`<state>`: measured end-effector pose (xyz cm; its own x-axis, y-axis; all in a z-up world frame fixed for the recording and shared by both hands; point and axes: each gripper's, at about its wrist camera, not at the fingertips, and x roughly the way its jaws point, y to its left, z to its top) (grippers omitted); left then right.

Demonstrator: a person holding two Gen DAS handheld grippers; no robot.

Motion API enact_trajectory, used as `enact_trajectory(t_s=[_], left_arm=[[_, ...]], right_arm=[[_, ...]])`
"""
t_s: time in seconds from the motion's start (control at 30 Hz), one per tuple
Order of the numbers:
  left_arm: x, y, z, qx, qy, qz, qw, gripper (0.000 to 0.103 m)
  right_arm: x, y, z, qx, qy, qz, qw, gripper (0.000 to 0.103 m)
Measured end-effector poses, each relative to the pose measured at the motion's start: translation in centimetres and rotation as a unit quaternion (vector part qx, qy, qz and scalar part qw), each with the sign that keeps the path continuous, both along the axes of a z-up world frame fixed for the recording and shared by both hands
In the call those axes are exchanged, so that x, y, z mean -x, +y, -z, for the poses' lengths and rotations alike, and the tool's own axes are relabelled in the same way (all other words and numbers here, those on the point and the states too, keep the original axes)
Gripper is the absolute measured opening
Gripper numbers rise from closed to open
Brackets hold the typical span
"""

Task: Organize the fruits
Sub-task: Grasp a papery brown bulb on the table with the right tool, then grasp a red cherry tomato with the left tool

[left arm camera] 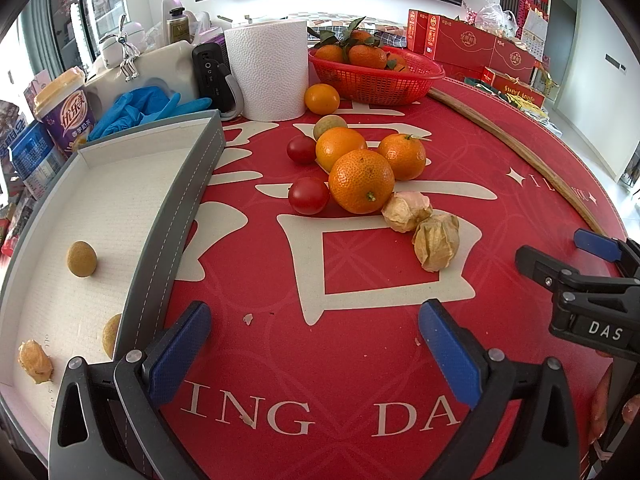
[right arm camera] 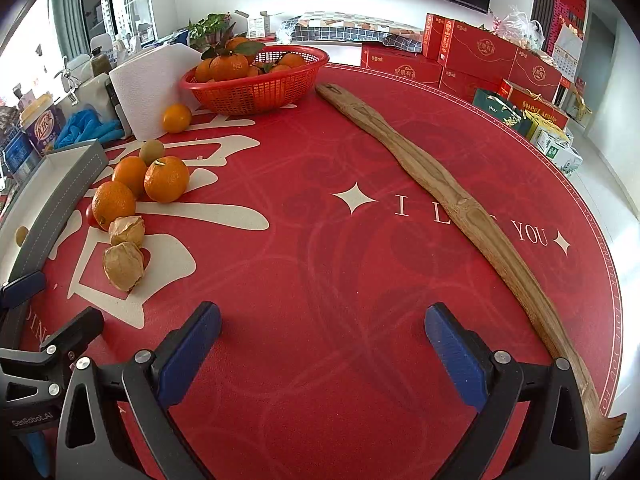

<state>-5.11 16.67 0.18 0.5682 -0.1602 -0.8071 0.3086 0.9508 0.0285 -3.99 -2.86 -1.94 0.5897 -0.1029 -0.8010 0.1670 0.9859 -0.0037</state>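
Holding both tools low over the red table (left arm camera: 360, 360), you have nothing in either one: the left gripper (left arm camera: 316, 344) has its fingers spread wide over bare cloth, and the right gripper (right arm camera: 322, 346) is spread the same way, well off to the right of the fruit.

The loose fruit sits straight ahead of your left fingers and a little beyond them. Nearest are two husked physalis (left arm camera: 424, 226), side by side and apparently touching; just behind them the front orange (left arm camera: 362, 181) leans against two more oranges (left arm camera: 374, 152), with two cherry tomatoes (left arm camera: 309, 195) on their left flank. A small greenish fruit (left arm camera: 330, 126) and a lone orange (left arm camera: 321, 98) lie farther back, short of the red basket (left arm camera: 380, 80).

To the left of your left fingers runs the grey rim of the tray (left arm camera: 176, 220); inside it lie two small brownish-green fruits (left arm camera: 81, 259) and one husked piece (left arm camera: 36, 362), spaced apart. That suggests the tray is the destination, with only a few pieces sorted so far.

The physalis look papery and light, so a gentle close should suit them. The wooden stick (right arm camera: 460, 208) lies beyond your right fingers, clear of the work.
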Motion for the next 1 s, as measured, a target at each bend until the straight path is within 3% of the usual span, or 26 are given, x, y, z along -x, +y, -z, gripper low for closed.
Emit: enact_trajectory(t_s=[0.23,0.33,0.5,0.6,0.67,0.7,0.77,0.87,1.0], left_arm=[[1.6,0.3,0.0,0.002,0.002,0.008,1.0000,0.103],[2.5,0.6,0.0,0.003,0.001,0.015,0.9999,0.103],[2.8,0.7,0.0,0.003,-0.002,0.015,0.9999,0.103],[2.8,0.7,0.0,0.003,-0.002,0.015,0.9999,0.103],[2.8,0.7,0.0,0.003,-0.002,0.015,0.9999,0.103],[2.8,0.7,0.0,0.003,-0.002,0.015,0.9999,0.103],[2.8,0.8,0.0,0.003,-0.002,0.015,0.9999,0.103],[2.9,0.8,-0.1,0.004,-0.004,0.012,0.9999,0.098],[2.2,0.2,-1.1,-0.005,-0.005,0.024,0.9997,0.072]], right_arm=[[0.4,0.3,0.0,-0.003,0.005,-0.004,1.000,0.102],[0.5,2.2,-0.2,-0.010,0.011,-0.043,0.999,0.102],[-1.1,5.4,-1.0,-0.074,-0.003,-0.107,0.992,0.102],[-2.2,7.1,-1.1,-0.067,-0.005,-0.127,0.990,0.100],[-2.6,7.8,-0.8,-0.055,-0.004,-0.130,0.990,0.069],[-2.7,8.2,-0.8,-0.034,-0.005,-0.128,0.991,0.060],[-2.4,8.0,-0.8,-0.020,-0.014,-0.126,0.992,0.031],[-1.6,6.0,-0.9,-0.053,-0.022,-0.118,0.991,0.027],[-0.2,2.5,-1.0,-0.079,-0.030,-0.088,0.993,0.027]])
